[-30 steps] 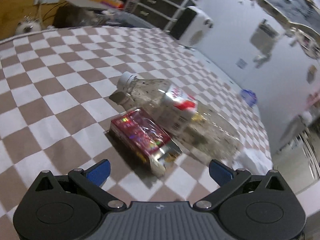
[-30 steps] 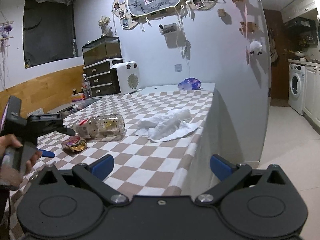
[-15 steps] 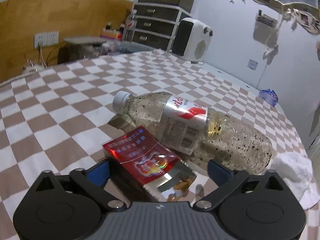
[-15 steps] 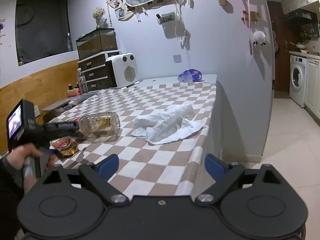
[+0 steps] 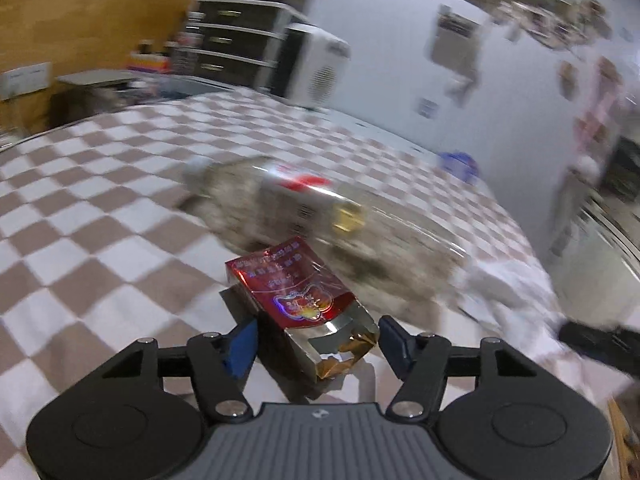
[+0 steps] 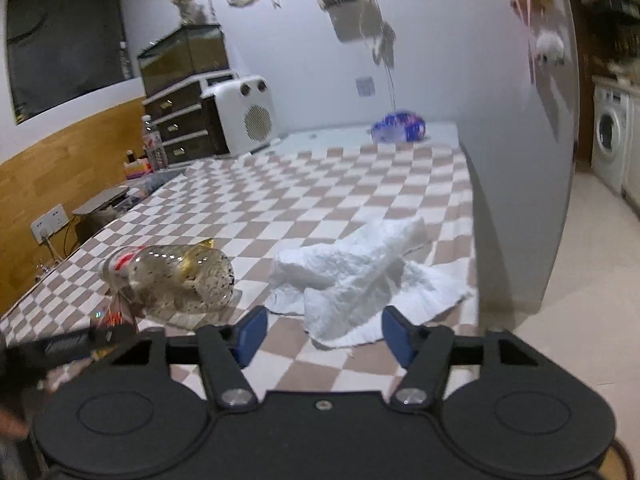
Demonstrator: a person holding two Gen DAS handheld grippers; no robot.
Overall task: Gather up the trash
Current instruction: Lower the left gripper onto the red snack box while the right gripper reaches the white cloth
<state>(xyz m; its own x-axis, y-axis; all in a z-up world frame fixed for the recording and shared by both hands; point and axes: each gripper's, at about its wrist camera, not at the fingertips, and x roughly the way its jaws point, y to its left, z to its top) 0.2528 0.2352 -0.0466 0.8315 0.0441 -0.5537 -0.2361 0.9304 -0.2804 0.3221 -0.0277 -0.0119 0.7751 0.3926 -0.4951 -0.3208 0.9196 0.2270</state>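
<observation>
A red foil cigarette pack with a torn silver and gold end lies on the checked tablecloth. My left gripper is open with the pack's torn end between its blue fingertips, not clamped. A clear speckled plastic bottle lies on its side just behind the pack; it also shows in the right wrist view. A crumpled white paper towel lies near the table's right edge. My right gripper is open and empty, just in front of the towel.
A white heater and dark drawers stand at the table's far end. A blue and white wrapper lies at the far right corner. The table's right edge drops to the floor; a washing machine stands beyond.
My left gripper has moved forward over the pack and its jaws have narrowed around it. My right gripper has moved forward and down towards the paper towel, jaws narrower.
</observation>
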